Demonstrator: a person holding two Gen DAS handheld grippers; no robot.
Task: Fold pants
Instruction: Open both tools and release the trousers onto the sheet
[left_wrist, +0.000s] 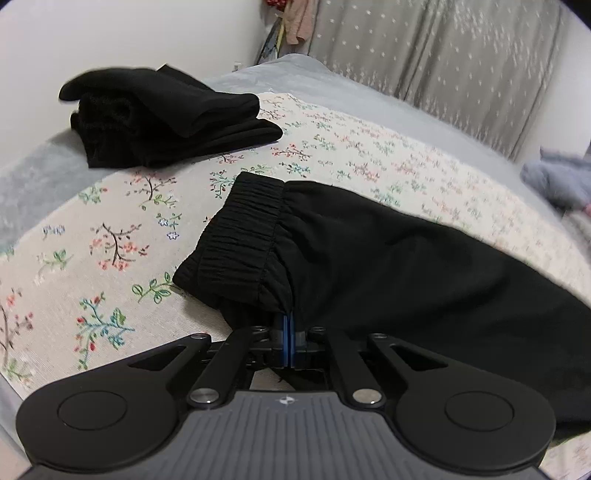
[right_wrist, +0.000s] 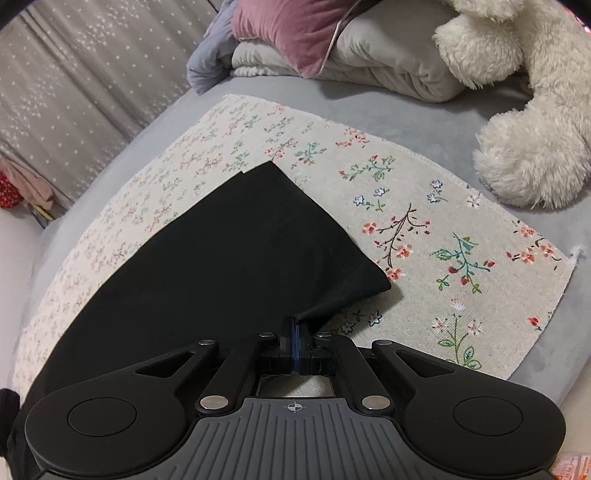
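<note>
i see the black pants (left_wrist: 388, 258) lying across the floral cloth (left_wrist: 110, 229) that covers the middle of the grey bed (left_wrist: 33, 184), and i take that cloth as my landmark. my left gripper (left_wrist: 290, 321) sits at the near edge of the cloth, its jaws clenched on the pants fabric just behind the gathered elastic waistband (left_wrist: 240, 236), which bunches up and lifts slightly off the cloth. my right gripper (right_wrist: 295, 328) is also at the near edge of the cloth, its jaws pinched tight on a corner of the leg end (right_wrist: 332, 299), where the fabric pulls into a small peak toward the blue pads. between the two grips the pants lie flat and dark on the cloth. at the far left corner of the cloth, partly on the bed, rests a heap of other black garments (left_wrist: 166, 118), loosely folded. beyond the cloth's far right side i see a white plush toy (right_wrist: 528, 110), a pink pillow (right_wrist: 291, 29) and a folded grey quilt (right_wrist: 388, 62). behind the cloth hangs a grey curtain (left_wrist: 443, 55) with small white stars.
</note>
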